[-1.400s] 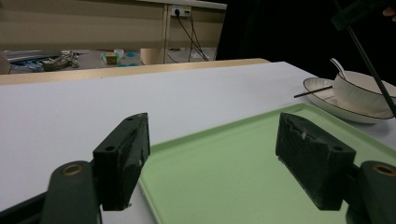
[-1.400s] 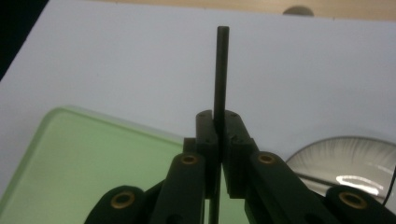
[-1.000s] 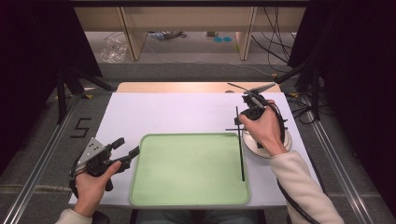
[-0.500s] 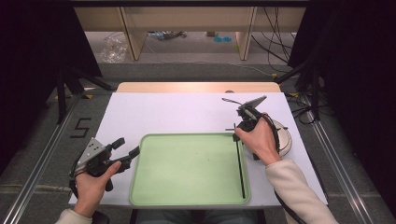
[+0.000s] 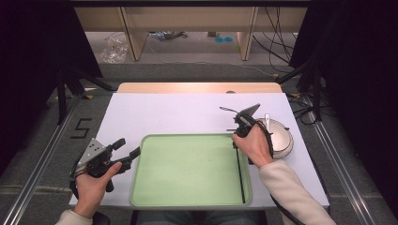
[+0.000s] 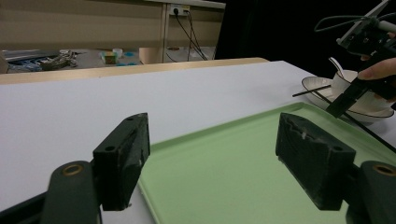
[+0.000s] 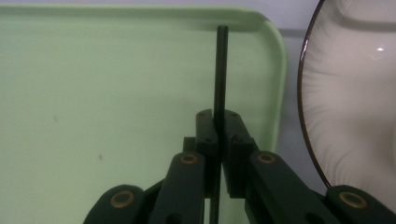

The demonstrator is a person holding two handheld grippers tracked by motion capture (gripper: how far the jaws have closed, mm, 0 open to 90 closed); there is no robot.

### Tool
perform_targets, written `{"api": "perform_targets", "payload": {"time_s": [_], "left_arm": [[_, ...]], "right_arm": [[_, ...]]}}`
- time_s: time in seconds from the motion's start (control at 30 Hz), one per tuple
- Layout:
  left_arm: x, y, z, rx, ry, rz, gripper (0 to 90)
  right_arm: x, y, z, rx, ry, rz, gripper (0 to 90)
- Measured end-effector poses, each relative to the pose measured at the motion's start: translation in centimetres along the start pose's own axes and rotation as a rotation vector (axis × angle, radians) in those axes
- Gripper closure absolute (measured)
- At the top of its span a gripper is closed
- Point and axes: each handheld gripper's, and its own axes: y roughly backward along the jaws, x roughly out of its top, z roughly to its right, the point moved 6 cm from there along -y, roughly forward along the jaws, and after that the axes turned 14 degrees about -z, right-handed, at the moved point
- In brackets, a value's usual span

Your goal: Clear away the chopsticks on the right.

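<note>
A pale green tray (image 5: 187,136) lies in the middle of the white table top. My right gripper (image 5: 235,139) is shut on a thin black chopstick (image 5: 241,178), which runs along the inside of the tray's right rim, low over it. In the right gripper view the jaws (image 7: 218,116) pinch the chopstick (image 7: 220,70) above the tray (image 7: 116,93). My left gripper (image 5: 128,147) stands open at the tray's left edge, and nothing is between its jaws (image 6: 215,154).
To the right of the tray sits a white plate (image 5: 284,140) with a dark rim. It carries a small white bowl (image 6: 343,79) with a spoon (image 6: 335,65) and a second black chopstick (image 6: 310,91). Cables and shelving lie beyond the table's far edge.
My right hand has come down and toward the near side, bringing the chopstick low along the tray's right rim. The left gripper has not moved.
</note>
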Motion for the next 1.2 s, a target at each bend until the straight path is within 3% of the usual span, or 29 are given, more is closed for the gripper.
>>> {"api": "perform_targets", "payload": {"time_s": [0.07, 0.13, 0.17, 0.2, 0.23, 0.27, 0.3, 0.33, 0.43, 0.5, 0.53, 0.67, 0.7, 0.73, 0.77, 0.8, 0.87, 0.93, 0.97, 1.0, 1.03, 1.07, 1.1, 1.2], "left_arm": [[0.0, 0.0, 0.0, 0.000, 0.000, -0.001, 26.1], [0.0, 0.0, 0.0, 0.001, 0.002, -0.001, 26.1], [0.0, 0.0, 0.0, 0.002, 0.003, -0.001, 26.1], [0.0, 0.0, 0.0, 0.001, 0.002, -0.002, 26.1], [0.0, 0.0, 0.0, 0.001, 0.002, -0.002, 26.1], [0.0, 0.0, 0.0, 0.001, 0.002, -0.002, 26.1], [0.0, 0.0, 0.0, 0.001, 0.003, -0.002, 26.1], [0.0, 0.0, 0.0, 0.001, 0.003, -0.002, 26.1], [0.0, 0.0, 0.0, 0.000, -0.002, -0.002, 26.1], [0.0, 0.0, 0.0, 0.000, -0.001, -0.002, 26.1], [0.0, 0.0, 0.0, 0.000, 0.000, -0.002, 26.1], [0.0, 0.0, 0.0, 0.000, 0.003, -0.001, 26.1], [0.0, 0.0, 0.0, 0.001, 0.002, -0.002, 26.1], [-0.1, 0.0, 0.0, 0.002, 0.002, -0.002, 26.1], [-0.1, 0.0, -0.1, 0.002, 0.003, -0.003, 26.1], [-0.1, 0.0, -0.1, 0.002, 0.003, -0.003, 26.1], [-0.1, 0.0, -0.1, 0.003, 0.004, -0.003, 26.1], [-0.1, 0.0, 0.0, 0.003, 0.003, -0.004, 26.1], [-0.1, 0.0, 0.0, 0.003, 0.003, -0.004, 26.1], [-0.1, 0.0, 0.0, 0.003, 0.003, -0.004, 26.1], [-0.1, 0.0, -0.1, 0.003, 0.003, -0.004, 26.1], [-0.1, 0.0, -0.1, 0.003, 0.003, -0.005, 26.1], [-0.1, 0.0, -0.1, 0.003, 0.003, -0.006, 26.1], [-0.1, 0.0, -0.1, 0.003, 0.004, -0.005, 26.1]], "right_arm": [[0.0, -0.5, -0.2, -0.015, -0.041, -0.015, 87.3], [0.0, -0.9, -0.2, -0.031, -0.033, -0.015, 87.1], [-0.1, -1.1, -0.4, -0.031, -0.065, -0.041, 86.9], [0.0, -1.4, -0.4, -0.035, -0.067, -0.046, 86.8], [0.2, -1.7, -0.2, -0.053, -0.036, -0.021, 86.6], [0.1, -1.9, -0.3, -0.055, -0.063, -0.044, 86.4], [0.0, -2.1, -0.2, -0.062, -0.039, -0.050, 86.2], [0.1, -2.2, -0.4, -0.056, -0.058, -0.052, 85.4], [0.0, -2.4, -0.3, -0.083, -0.040, -0.056, 85.2], [0.1, -2.4, -0.3, -0.078, -0.019, -0.040, 83.9], [-0.1, -2.2, -0.5, -0.070, -0.032, -0.053, 83.0], [-0.1, -1.1, -0.7, -0.081, 0.045, -0.010, 77.7], [0.1, -0.8, -0.8, -0.080, 0.095, 0.033, 76.1], [0.0, 0.0, -1.1, -0.083, 0.151, 0.033, 74.1], [0.4, 0.6, -1.0, -0.113, 0.287, 0.104, 71.7], [0.5, 1.3, -1.3, -0.155, 0.399, 0.130, 68.1], [1.2, 2.6, -1.4, -0.316, 0.730, 0.242, 58.8], [1.6, 3.4, -1.1, -0.496, 0.961, 0.241, 56.2], [1.8, 3.7, -0.8, -0.564, 1.062, 0.210, 55.2], [2.0, 3.7, -0.6, -0.594, 1.096, 0.193, 56.0], [2.5, 4.0, -0.1, -0.655, 1.180, 0.158, 56.6], [2.5, 3.9, 0.1, -0.665, 1.175, 0.129, 58.4], [2.9, 3.9, 0.4, -0.709, 1.221, 0.103, 59.6], [3.5, 3.3, 0.7, -0.730, 1.265, 0.057, 62.2]]}}
